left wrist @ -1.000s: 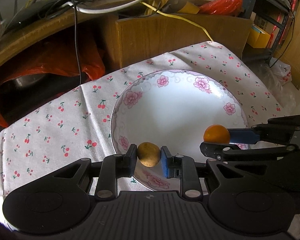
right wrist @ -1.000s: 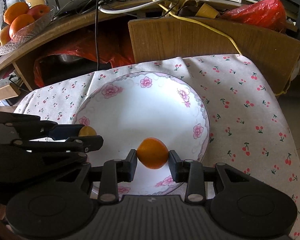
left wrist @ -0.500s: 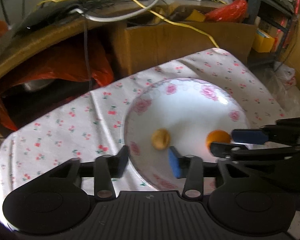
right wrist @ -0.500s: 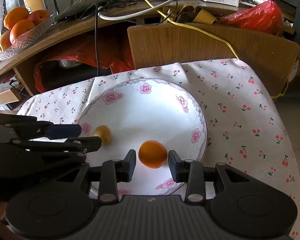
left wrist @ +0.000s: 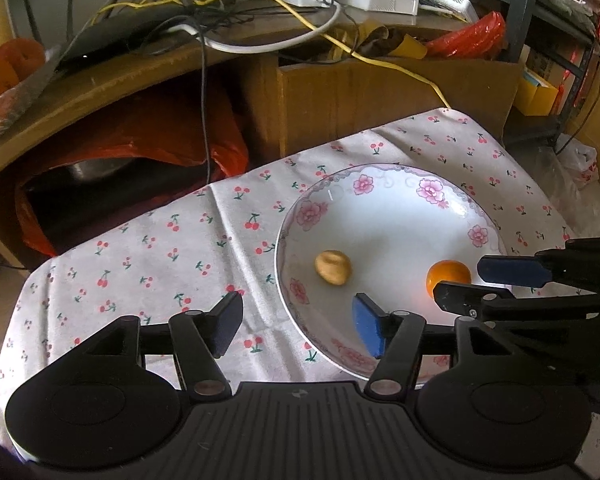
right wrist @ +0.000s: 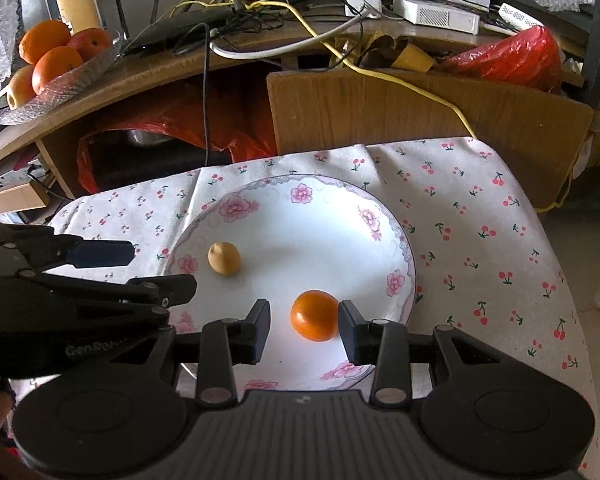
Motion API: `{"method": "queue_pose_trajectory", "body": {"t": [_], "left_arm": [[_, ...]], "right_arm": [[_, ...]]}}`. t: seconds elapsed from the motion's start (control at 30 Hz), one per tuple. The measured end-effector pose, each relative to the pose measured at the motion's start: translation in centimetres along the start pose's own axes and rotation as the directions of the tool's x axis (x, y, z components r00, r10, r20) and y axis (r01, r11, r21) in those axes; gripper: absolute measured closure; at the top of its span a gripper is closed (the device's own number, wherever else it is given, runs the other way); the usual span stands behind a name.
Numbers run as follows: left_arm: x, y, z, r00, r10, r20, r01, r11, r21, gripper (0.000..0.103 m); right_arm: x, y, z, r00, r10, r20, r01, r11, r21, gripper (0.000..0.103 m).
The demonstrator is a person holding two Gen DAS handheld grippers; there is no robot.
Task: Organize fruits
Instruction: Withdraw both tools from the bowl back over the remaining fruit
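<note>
The left gripper (left wrist: 300, 328) has its jaws spread wide and empty, low in the left wrist frame, astride the plate (left wrist: 452, 196) rim with the tan fruit (left wrist: 333, 267) just beyond them, free on the white. The right gripper (right wrist: 304, 330) is parted too, its pads flanking the orange (right wrist: 314, 314) without visibly pressing it, bottom centre of its frame. Both fruits sit apart on the plate, likely to keep them tidy on the cherry-print cloth (right wrist: 480, 232).

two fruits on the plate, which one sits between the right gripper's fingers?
The orange one, on the plate between the open fingers of the right gripper. The tan one lies further left, outside them.
</note>
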State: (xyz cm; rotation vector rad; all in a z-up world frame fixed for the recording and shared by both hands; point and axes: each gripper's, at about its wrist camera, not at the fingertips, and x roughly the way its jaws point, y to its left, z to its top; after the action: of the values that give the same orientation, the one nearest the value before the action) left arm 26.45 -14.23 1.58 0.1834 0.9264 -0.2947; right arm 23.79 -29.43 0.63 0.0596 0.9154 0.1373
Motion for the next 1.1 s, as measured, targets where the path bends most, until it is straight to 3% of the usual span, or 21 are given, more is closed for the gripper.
{"method": "queue_pose_trajectory", "body": {"t": [0.67, 1.1], "left_arm": [[-3.9, 2.1, -2.3, 1.0, 0.009, 0.024, -0.008, 0.999, -0.037, 0.028], [-5.7, 3.6, -5.3, 1.0, 0.011, -0.001, -0.011, 0.997, -0.074, 0.027]], "right_arm": [[-3.3, 3.5, -1.1, 0.998, 0.04, 0.04, -0.039, 0.998, -0.042, 0.07], [-4.1, 5.8, -2.9, 0.996, 0.089, 0.011, -0.088, 0.994, -0.06, 0.07]]}}
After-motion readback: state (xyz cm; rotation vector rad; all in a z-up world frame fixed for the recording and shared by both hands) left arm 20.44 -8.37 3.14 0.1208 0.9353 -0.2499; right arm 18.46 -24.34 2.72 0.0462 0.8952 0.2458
